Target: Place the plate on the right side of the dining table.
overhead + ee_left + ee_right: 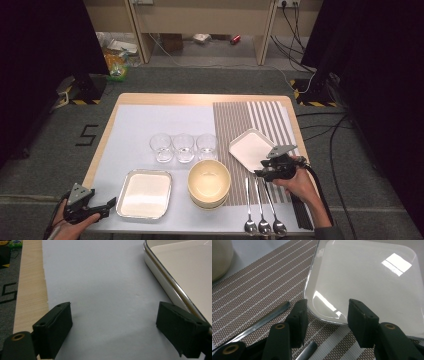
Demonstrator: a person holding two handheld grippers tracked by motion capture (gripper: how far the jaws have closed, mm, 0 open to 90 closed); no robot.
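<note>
Our right gripper (pixel 325 315), jaws half spread, straddles the square plate's (pixel 367 277) near rim at lower centre; we have not gripped or lifted it yet.

The right gripper (pixel 327 320) is straddling the white plate's (pixel 367 277) near rim, jaws apart. Spoon handles (pixel 262 321) are lying lower left on the striped mat (pixel 262 285).

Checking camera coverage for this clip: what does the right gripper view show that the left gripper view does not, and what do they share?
Right gripper view: the square white plate on the striped placemat, spoon handles, the cream bowl's edge, and the right gripper with its jaws either side of the plate's near rim, not pressing it. Left gripper view: the metal-rimmed tray, the wooden table edge, and the left gripper wide open. Both share the pale table cover.
</note>
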